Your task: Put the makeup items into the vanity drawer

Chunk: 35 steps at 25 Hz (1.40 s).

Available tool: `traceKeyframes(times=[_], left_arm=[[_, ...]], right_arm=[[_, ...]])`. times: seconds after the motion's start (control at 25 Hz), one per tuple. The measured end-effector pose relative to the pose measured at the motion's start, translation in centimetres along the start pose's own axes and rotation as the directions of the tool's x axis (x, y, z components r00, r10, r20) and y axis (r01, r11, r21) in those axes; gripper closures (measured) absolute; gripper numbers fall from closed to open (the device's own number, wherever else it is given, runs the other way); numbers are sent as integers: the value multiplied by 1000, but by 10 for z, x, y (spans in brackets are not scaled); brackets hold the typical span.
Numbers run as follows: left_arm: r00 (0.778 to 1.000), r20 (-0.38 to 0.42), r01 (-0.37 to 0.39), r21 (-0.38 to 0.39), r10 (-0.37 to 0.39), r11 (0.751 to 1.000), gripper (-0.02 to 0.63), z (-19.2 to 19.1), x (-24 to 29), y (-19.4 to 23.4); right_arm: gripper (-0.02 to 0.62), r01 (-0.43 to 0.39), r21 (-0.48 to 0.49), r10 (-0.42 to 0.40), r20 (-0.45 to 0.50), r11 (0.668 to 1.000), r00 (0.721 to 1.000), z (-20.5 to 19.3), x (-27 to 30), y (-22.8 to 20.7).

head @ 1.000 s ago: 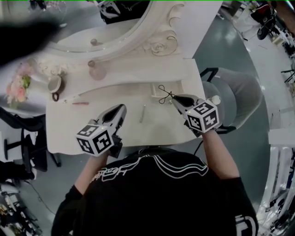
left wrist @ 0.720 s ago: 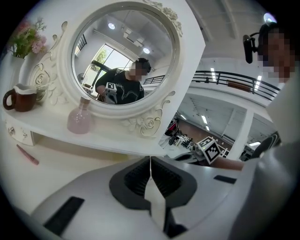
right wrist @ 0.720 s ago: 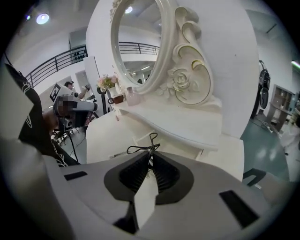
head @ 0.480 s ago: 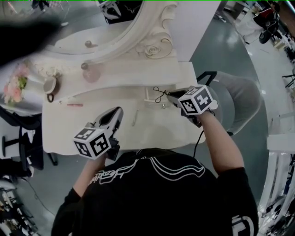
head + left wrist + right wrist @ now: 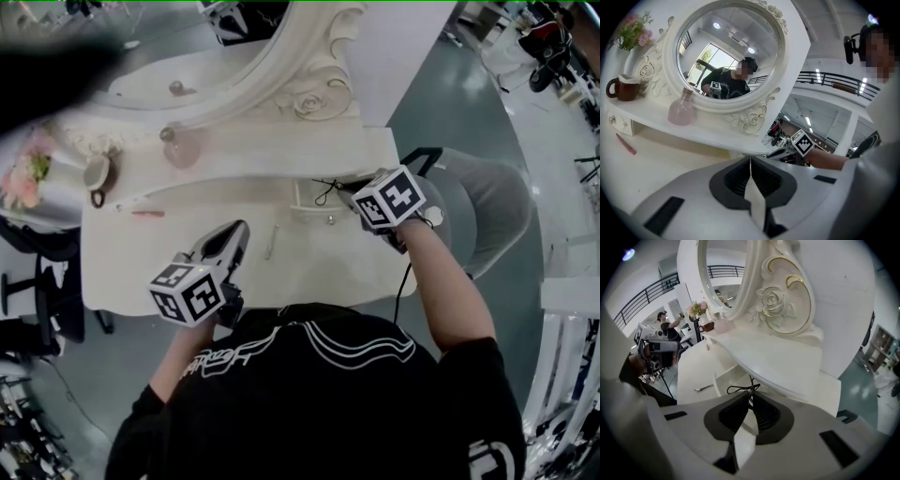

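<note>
The right gripper (image 5: 354, 194), jaws clamped on a thin black looped tool (image 5: 324, 187), holds it over the open drawer (image 5: 307, 202); lowering and release likely come next. The left gripper (image 5: 236, 234), jaws together and empty, hovers above the table (image 5: 141, 267).

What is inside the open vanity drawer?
Only bare white interior shows in the drawer. Its rear lies hidden under the shelf, and the right gripper, shut on a black looped tool, covers part.
</note>
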<state>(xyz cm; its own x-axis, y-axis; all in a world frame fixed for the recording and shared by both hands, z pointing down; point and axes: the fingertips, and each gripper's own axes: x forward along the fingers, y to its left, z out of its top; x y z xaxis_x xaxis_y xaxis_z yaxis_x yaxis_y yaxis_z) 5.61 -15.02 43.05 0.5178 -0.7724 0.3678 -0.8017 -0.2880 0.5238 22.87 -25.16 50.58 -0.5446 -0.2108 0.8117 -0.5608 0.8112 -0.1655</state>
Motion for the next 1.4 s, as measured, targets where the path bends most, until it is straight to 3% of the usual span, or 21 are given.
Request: traceKeyframes(times=[0.24,0.4,0.6,0.68,1.0,1.12,1.4], left_arm=[[1000,6,0,-4,0,1000,578,2,3,2],[1000,10,-10,-9,10,1000,578,3,1,5],[1000,13,-23,-14,24,1000,578,4,-2,11],[1000,12,-24,-18,24,1000,578,3,-1,12],[996,29,-78,-53,80,996,578,5,-33,41],[993,40,-110,-58,112,992,578,11,-57,60],[985,52,-163,-81,167,983,578,23,-114,109]], right_arm=[[540,-9,-73,5,-43,997,999,-2,6,3],[470,-44,-74,41,-43,996,998,-3,3,8],[381,-69,-95,74,46,993,996,10,-10,21],[374,-80,-114,90,85,990,992,18,-12,30],[368,-179,-185,211,167,966,963,67,9,98],[370,-247,-192,285,204,950,937,88,22,132],[370,-300,-219,339,170,928,925,121,71,198]])
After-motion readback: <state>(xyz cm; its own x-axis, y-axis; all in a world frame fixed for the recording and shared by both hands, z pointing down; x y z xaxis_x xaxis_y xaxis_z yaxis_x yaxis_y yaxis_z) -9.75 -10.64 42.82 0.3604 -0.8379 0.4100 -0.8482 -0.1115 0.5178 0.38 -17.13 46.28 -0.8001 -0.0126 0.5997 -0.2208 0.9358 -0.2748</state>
